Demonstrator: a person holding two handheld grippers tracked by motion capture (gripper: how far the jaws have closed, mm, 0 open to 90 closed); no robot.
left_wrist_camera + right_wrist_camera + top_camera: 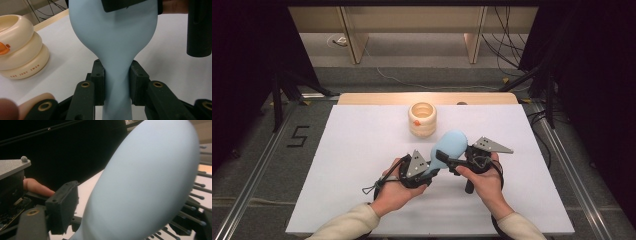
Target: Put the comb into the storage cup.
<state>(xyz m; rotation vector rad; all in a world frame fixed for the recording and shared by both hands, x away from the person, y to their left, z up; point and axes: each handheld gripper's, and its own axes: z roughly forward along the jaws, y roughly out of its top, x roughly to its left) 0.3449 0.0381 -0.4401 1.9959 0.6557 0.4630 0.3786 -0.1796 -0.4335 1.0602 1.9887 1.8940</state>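
While dark curtains enclose, white table (pixel 362 150), grey floor (pixel 257 165), perhaps carpeted.

Pale blue brush (pixel 449 145), cream ringed cup (pixel 422 119)

The light blue brush (pixel 449 146) looked like soft, smooth plastic or rubber with a matt skin that did not shine. Thin dark bristles (pixel 197 195) stuck out from one side of it. The black fingers (pixel 98 82) looked like hard, dull plastic with small brass-coloured rings. The cream cup (pixel 422 119) was smooth and a bit glossy. The counter (pixel 357 150) had a flat, white, matt top with a pale wood edge.
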